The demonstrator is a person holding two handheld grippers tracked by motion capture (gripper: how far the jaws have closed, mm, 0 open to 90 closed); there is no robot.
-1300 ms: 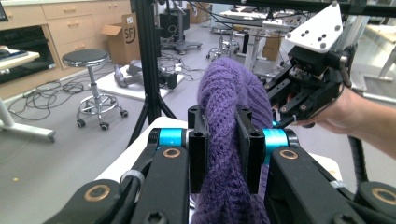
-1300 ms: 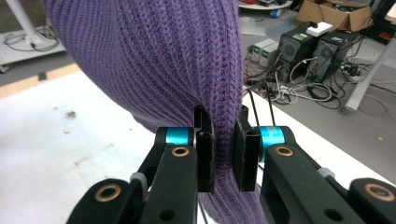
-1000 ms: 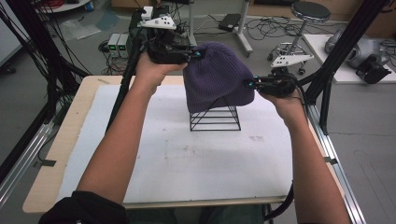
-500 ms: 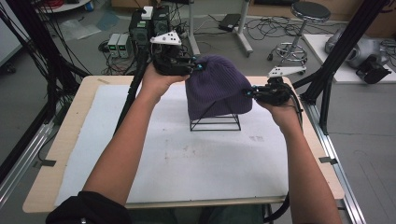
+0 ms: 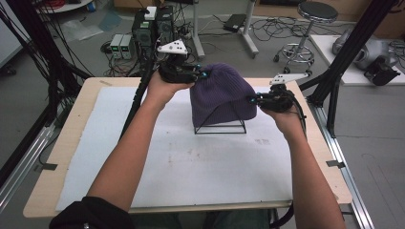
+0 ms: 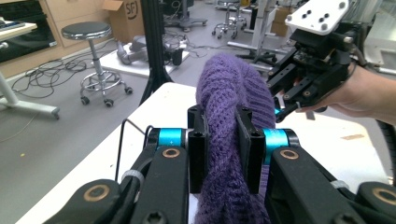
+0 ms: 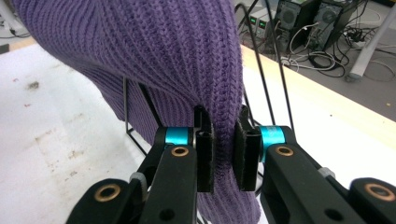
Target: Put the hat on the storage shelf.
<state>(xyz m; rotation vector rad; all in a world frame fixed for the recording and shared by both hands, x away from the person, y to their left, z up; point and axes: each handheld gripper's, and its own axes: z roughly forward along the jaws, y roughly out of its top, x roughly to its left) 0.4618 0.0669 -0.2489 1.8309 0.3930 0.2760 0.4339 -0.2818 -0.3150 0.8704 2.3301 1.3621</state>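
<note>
- Both hands have lifted slightly since the earlier frames; more of the wire stand (image 5: 220, 125) now shows below the purple beanie (image 5: 219, 93).
- Left gripper (image 5: 199, 74): jaws clamped on a fold of knit at the hat's far-left edge.
- Right gripper (image 5: 252, 100): jaws pinched on the hem, right side.
- Beanie hangs between them, draped over the stand on the white mat (image 5: 143, 157).
- Hem opening faces down; coming off probably calls for a straight upward pull.
</note>
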